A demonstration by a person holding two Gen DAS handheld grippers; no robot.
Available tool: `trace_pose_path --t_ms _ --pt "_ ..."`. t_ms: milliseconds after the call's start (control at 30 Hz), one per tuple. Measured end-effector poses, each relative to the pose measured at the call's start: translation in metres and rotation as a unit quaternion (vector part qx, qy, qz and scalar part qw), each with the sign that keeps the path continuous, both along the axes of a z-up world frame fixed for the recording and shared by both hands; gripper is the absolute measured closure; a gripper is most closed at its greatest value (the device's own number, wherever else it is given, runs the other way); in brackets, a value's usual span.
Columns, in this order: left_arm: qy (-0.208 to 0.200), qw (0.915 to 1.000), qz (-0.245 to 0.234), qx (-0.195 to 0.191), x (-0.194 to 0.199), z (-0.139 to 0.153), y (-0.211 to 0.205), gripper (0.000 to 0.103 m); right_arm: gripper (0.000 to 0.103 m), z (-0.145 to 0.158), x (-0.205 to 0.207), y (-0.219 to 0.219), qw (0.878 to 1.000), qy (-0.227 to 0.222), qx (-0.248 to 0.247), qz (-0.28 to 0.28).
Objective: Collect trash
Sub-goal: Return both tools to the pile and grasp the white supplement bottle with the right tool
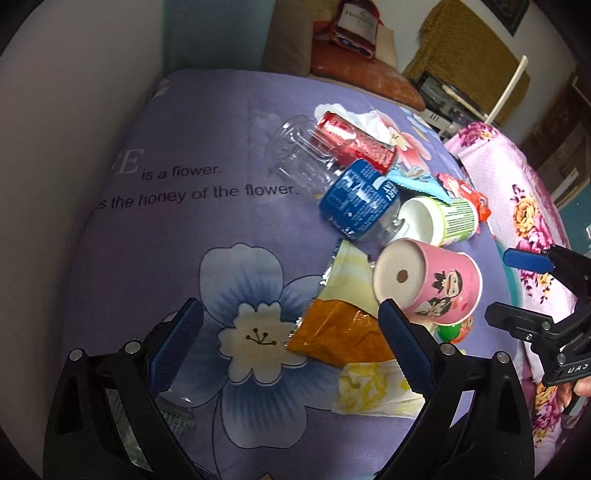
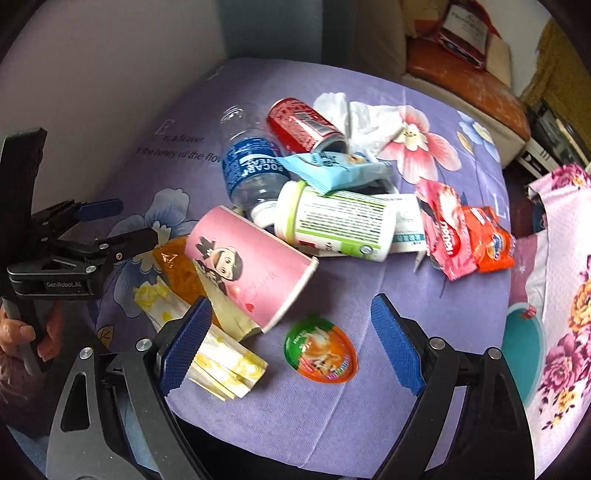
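Purple cloth [image 2: 295,424] bare beside pink cup [image 2: 251,266]

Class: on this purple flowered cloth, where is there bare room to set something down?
Free: the cloth beside the printed lettering, left of the clear bottle; also the near edge below the round lid. Crowded: around the pink cup and red can.

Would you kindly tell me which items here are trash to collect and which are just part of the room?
Trash to collect: pink paper cup, red can, blue-label bottle, white tub, orange snack bag, red wrappers, round foil lid.

Just lying about: purple flowered cloth, pink floral fabric, red bag on the seat behind.
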State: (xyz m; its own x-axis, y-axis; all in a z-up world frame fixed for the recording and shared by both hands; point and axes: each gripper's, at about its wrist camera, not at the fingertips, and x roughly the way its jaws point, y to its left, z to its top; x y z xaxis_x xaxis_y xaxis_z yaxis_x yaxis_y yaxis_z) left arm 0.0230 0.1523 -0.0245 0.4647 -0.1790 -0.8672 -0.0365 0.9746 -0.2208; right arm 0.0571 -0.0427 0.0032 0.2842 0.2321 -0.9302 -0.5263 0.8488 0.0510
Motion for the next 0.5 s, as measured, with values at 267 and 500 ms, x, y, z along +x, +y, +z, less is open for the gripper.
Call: trace_pose_path --t_ms 267,500 --pt "0.017 0.9996 0.017 -0.011 0.008 -0.016 0.022 0.007 0.019 -0.012 0.006 0.040 0.997 -0.002 -0.048 0.067" --pt "0.026 0.9990 0.031 -0.019 0.015 -0.024 0.037 0.007 0.024 -0.027 0.008 0.063 0.989 0.013 -0.083 0.120"
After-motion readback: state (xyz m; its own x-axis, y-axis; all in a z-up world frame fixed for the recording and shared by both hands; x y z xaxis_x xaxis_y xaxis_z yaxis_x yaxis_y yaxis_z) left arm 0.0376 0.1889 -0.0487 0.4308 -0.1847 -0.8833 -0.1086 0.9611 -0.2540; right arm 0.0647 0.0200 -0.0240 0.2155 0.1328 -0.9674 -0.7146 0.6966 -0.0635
